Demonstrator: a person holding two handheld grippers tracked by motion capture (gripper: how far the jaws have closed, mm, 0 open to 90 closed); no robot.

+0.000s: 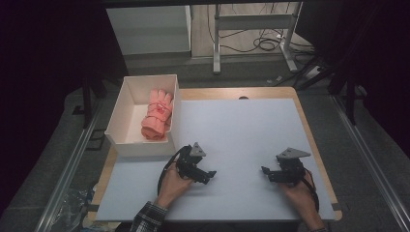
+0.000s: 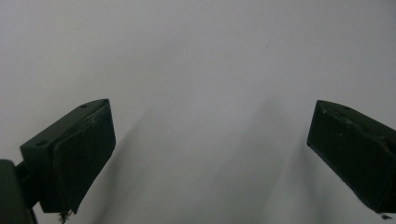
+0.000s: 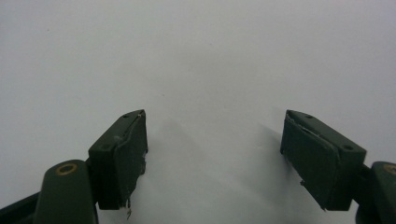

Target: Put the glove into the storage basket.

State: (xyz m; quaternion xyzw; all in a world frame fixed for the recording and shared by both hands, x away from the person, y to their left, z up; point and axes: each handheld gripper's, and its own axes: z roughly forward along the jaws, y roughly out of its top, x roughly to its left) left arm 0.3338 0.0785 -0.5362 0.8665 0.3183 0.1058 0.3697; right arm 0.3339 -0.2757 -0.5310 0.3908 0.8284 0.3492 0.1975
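2 open tongs (image 1: 211, 174), glove (image 1: 157, 115) half-hidden

Fuzzy pink knit gloves (image 1: 157, 116), matt white mat (image 1: 241, 130), wooden table (image 1: 309, 130)

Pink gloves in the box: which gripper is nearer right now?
Left. The left gripper sits just below-right of the white box holding the pink gloves; the right gripper is farther right.

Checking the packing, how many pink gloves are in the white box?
1 that I can make out: a pink knitted glove bundle lies against the right wall of the white rectangular box. A second glove may be folded inside it.
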